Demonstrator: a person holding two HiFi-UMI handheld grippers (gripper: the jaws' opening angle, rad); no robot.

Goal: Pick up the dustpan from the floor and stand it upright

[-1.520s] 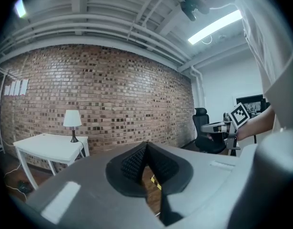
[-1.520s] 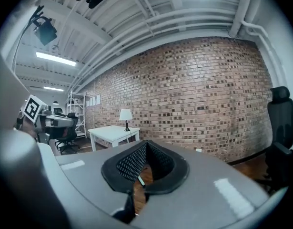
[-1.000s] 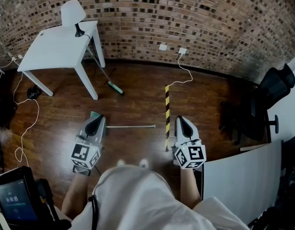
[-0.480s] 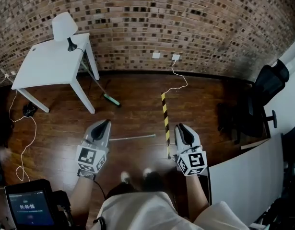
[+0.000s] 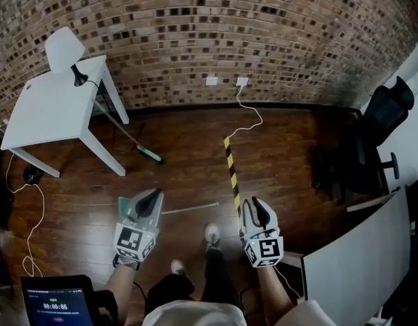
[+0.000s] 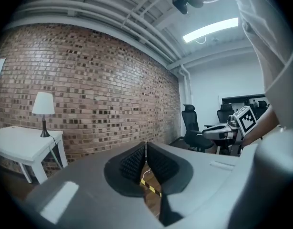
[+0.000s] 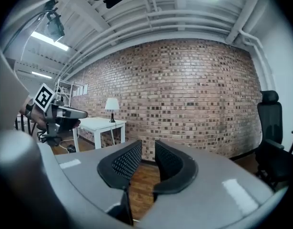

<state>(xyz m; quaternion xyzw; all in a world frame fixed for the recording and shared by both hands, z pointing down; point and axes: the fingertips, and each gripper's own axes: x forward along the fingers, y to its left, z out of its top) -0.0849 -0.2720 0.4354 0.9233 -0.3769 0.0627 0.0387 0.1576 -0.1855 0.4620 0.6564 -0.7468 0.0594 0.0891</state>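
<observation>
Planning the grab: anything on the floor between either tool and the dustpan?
Nothing visible. The dustpan lies on bare floor, its pan end partly hidden behind the left tool, whose jaws are shut. The right tool, jaws opening and empty, is just past the handle tip; only flat striped tape lies between.

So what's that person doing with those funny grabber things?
A person is standing on a wooden floor with tongs in each hand, about to deal with a long-handled dustpan. The dustpan lies flat on the floor, right by the left tongs, and nobody has picked it up yet. The left tongs are shut with nothing in them. The right tongs are opening, and they are empty too.
</observation>
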